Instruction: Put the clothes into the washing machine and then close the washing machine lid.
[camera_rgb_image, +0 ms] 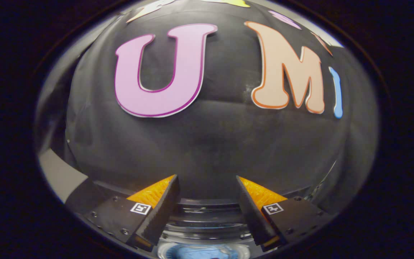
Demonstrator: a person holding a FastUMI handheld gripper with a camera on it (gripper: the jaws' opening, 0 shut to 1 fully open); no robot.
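Gripper view: the tool (207, 187) is spread wide, its two fingers (160, 208) apart with nothing between them, pointing toward the black cloth wall (207, 144) of the booth. Below and between the fingers sits the round, glossy opening of the dark washing machine (203, 219), and down inside it lies a blue piece of clothing (199, 251), well under the fingertips and untouched

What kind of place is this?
Likely a staged recording booth: black cloth wall beyond the open gripper, and a glossy round washing machine rim with blue fabric under its fingers.
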